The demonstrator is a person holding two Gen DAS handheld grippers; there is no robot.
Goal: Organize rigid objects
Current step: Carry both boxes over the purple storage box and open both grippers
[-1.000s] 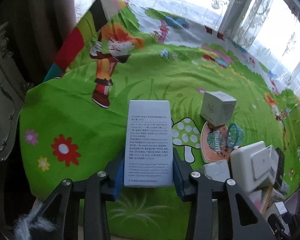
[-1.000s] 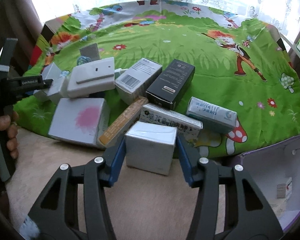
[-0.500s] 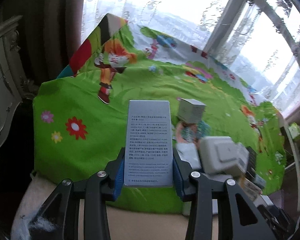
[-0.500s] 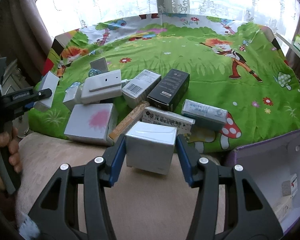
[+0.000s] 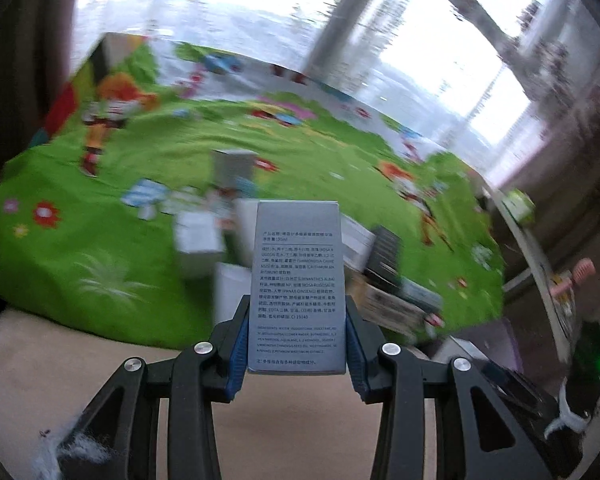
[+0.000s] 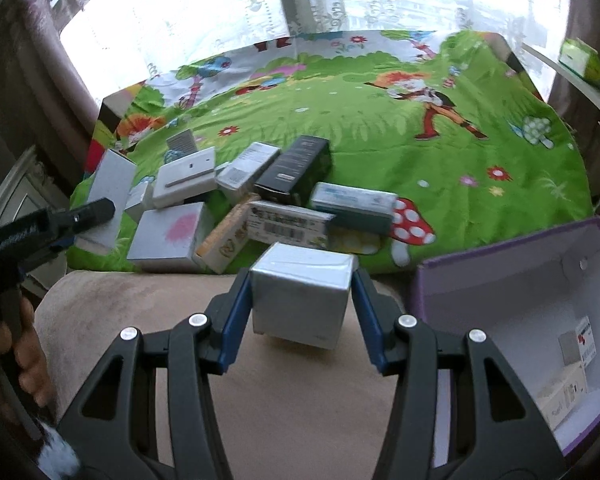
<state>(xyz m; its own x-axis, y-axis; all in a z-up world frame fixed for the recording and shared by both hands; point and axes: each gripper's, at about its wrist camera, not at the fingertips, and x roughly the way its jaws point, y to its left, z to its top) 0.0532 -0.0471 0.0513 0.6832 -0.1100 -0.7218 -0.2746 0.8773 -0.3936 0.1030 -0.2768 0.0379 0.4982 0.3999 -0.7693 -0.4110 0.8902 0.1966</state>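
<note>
The left tongs (image 5: 296, 340) are clamped on a tall grey carton (image 5: 298, 280) printed with fine ingredient text, its long axis standing up between the blue pads. The right tongs (image 6: 302, 312) are clamped on a squat silver box (image 6: 300, 300), held above the beige cushion (image 6: 284, 392) at the near edge of the scene. Both boxes are off the bed, clear of the pile.

The remaining cartons, among them a black box (image 6: 296, 172) and a white box with a pink blotch (image 6: 168, 236), lie jumbled on the green cartoon bedspread (image 6: 380, 128), at its near left. A purple-walled storage box (image 6: 516, 304) stands open at the near right, with a few cartons already in its far corner.

The step in hand looks like carrying both boxes to that storage box. To do it well, bring the silver box over the bare white floor first, lower it flat before letting go, then set the tall carton beside it, not on top, keeping the two tongs from crossing.
</note>
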